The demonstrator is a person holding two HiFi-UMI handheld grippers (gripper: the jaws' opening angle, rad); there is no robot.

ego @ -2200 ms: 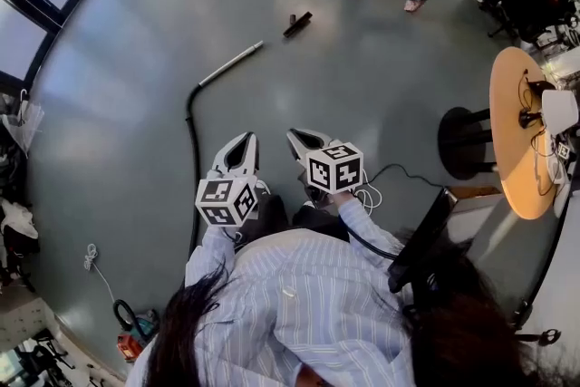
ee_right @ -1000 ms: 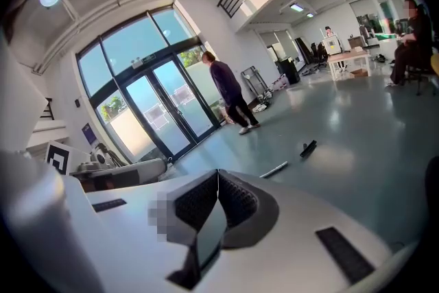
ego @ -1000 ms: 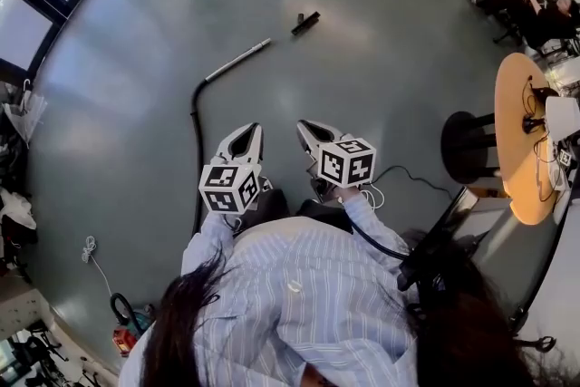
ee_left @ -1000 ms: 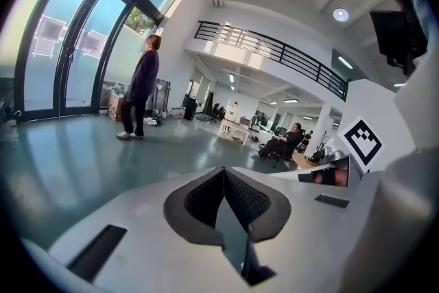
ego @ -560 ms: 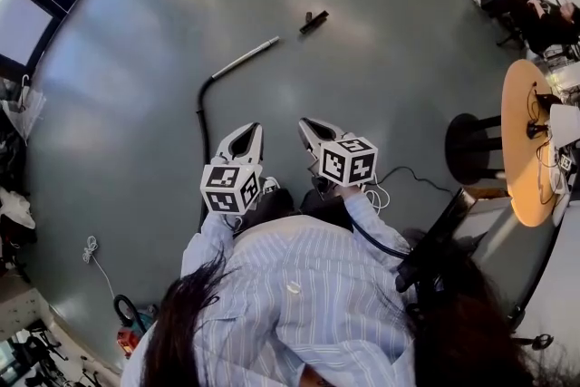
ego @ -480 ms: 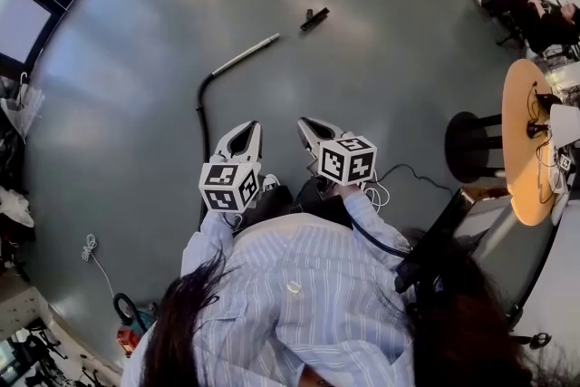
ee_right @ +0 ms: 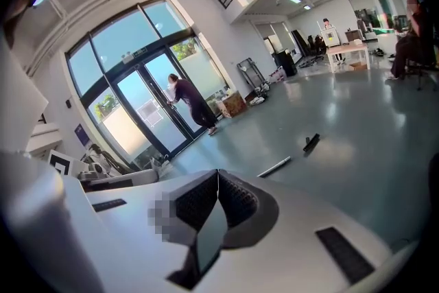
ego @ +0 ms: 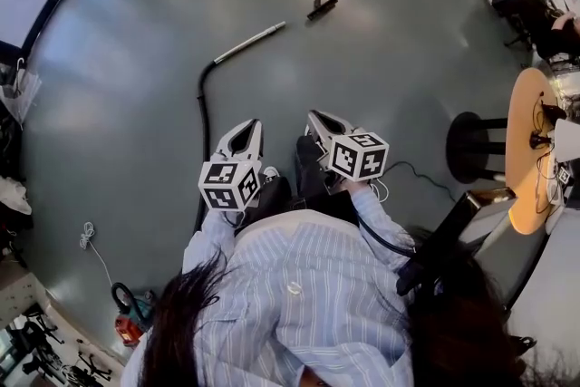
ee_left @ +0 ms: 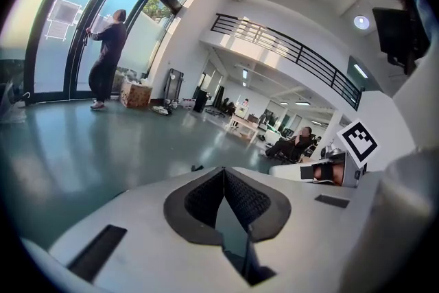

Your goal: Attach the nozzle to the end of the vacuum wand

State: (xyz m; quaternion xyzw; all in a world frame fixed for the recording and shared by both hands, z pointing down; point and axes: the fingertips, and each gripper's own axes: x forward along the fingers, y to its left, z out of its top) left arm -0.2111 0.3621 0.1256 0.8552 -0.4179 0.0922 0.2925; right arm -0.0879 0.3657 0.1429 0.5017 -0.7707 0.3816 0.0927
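Facing wand (ego: 249,42) and nozzle (ego: 322,8), apart on the floor (ego: 136,104), untouched.
Both clenched empty, the left tongs (ego: 247,126) and right tongs (ego: 314,116) must open and reach them.

A round wooden table (ego: 521,178) stands beside a black stool (ego: 471,146). A person (ee_left: 107,57) stands at the glass doors (ee_left: 60,60), near what may be cardboard boxes (ee_left: 138,94).
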